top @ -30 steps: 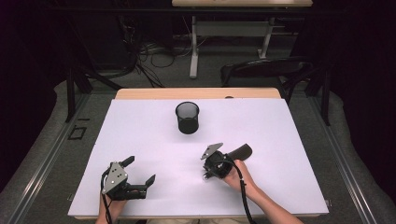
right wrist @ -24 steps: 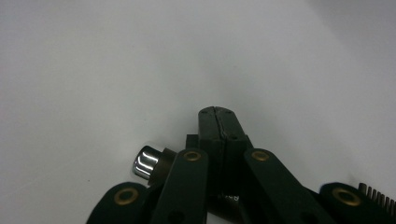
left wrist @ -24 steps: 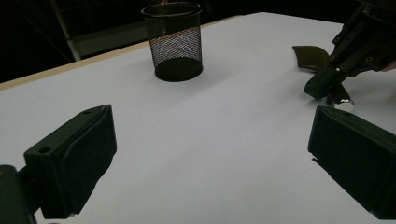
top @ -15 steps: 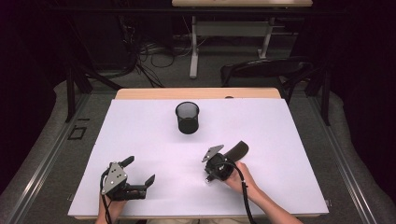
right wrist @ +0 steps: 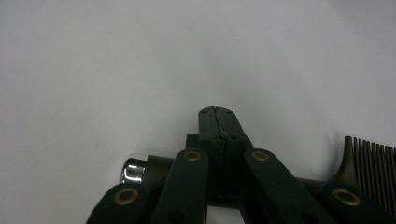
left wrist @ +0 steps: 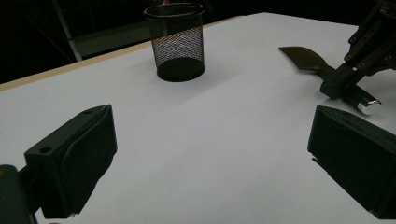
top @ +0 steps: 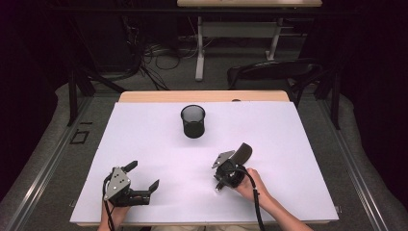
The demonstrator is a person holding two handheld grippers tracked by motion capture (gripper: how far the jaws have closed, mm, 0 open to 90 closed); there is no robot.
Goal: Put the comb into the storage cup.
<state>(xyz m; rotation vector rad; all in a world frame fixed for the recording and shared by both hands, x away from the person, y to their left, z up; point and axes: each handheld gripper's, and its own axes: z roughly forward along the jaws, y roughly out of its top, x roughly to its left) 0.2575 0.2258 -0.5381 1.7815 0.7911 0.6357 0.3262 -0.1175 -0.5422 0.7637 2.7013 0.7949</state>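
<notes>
A dark slotted spatula [top: 243, 152] with a silver-capped handle [right wrist: 133, 169] sits at the front right of the white table [top: 298, 144]. My right gripper [top: 225, 177] is shut on its handle from above; the jaws meet tightly in the right gripper view [right wrist: 217, 122], and the slotted blade [right wrist: 369, 156] lies to their right. I cannot tell whether the spatula touches the table. The left gripper view shows the spatula [left wrist: 306, 57] with the right gripper [left wrist: 338, 80] on it. My left gripper [top: 143, 175] rests at the front left, open and holding nothing [left wrist: 210, 154].
A black mesh cup [top: 193, 121] stands upright at the table's middle back, and the left gripper view has the cup [left wrist: 177, 42] straight ahead. A dark chair [top: 274, 72] and cables lie beyond the far edge.
The right gripper has turned slightly with the spatula, and the blade has swung a little to the left. The left gripper has not moved.
</notes>
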